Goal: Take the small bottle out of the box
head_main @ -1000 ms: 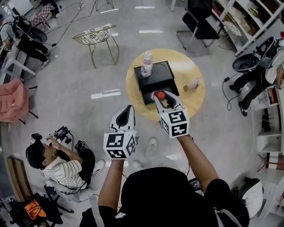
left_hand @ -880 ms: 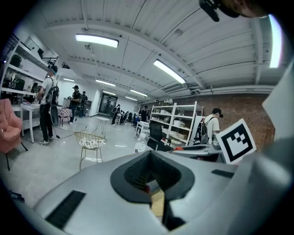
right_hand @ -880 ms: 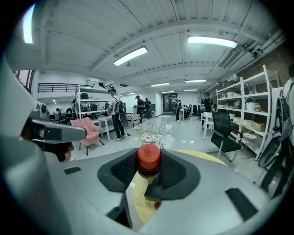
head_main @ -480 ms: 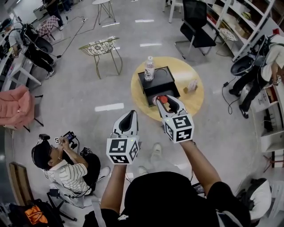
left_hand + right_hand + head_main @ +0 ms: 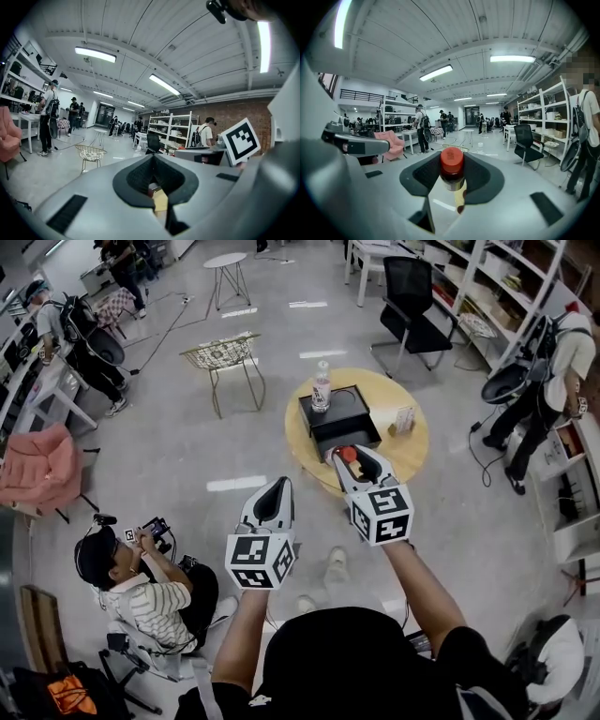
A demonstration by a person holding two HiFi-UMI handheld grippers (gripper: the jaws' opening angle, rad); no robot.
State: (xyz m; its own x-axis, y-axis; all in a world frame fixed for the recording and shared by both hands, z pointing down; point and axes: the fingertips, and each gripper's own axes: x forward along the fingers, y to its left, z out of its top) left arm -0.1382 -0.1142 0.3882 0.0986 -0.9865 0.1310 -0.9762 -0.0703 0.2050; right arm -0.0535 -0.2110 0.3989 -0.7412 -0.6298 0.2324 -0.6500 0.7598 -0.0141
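Observation:
A small bottle (image 5: 348,454) with a red cap sits between the jaws of my right gripper (image 5: 350,456), which is shut on it. It is held just in front of the near edge of the black box (image 5: 342,423) on the round wooden table (image 5: 405,454). In the right gripper view the red cap and neck of the bottle (image 5: 452,168) stand upright between the dark pads. My left gripper (image 5: 277,486) hangs to the left of the table over the floor, its jaws together with nothing in them. A taller clear bottle (image 5: 322,390) stands at the box's far left corner.
A small pale item (image 5: 404,420) lies on the table right of the box. A wire chair (image 5: 225,352) stands to the far left, a black office chair (image 5: 412,301) beyond. One person (image 5: 141,587) sits on the floor at left, another (image 5: 555,362) stands by shelves at right.
The table and box now look smaller and farther off. My right gripper has drawn back with the small bottle, from over the box's front part to just in front of it.

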